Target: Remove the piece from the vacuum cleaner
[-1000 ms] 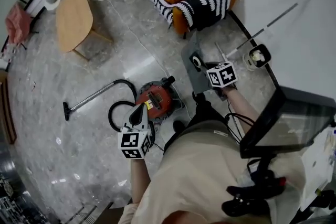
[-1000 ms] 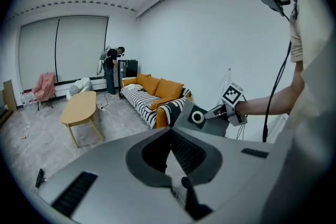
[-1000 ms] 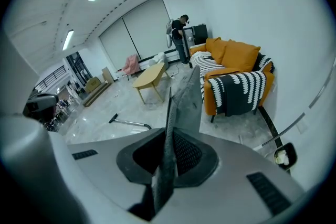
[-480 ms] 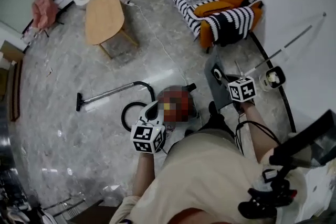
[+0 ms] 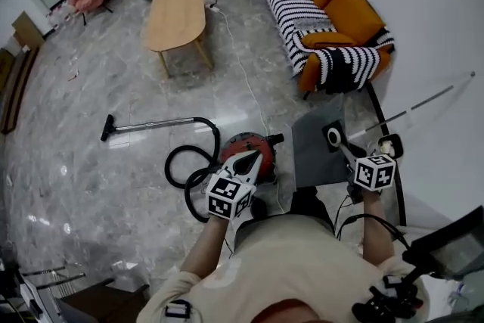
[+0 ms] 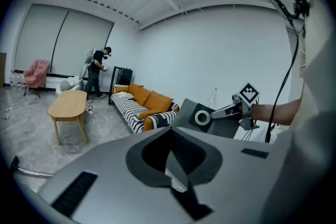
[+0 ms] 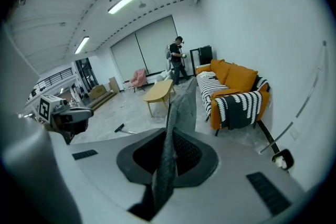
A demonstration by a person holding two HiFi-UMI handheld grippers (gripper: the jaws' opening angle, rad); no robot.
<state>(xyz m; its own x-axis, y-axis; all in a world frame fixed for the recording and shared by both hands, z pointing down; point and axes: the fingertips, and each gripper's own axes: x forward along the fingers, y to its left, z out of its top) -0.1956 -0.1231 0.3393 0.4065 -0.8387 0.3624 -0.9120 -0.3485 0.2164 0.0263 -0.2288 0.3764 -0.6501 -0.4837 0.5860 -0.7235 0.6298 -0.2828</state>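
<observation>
In the head view, the grey piece (image 5: 318,151) hangs off to the right of the red vacuum cleaner (image 5: 236,140), pinched by the right gripper (image 5: 342,148). The left gripper view shows the left gripper (image 6: 176,165) pressed together, empty. The right gripper view shows a thin edge-on pinch, so a swing might slip the piece loose.

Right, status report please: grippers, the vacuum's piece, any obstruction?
Left gripper shut, empty, by the red vacuum cleaner. Right gripper shut on grey piece, apart from the vacuum. Hose on floor, not obstructing.
</observation>
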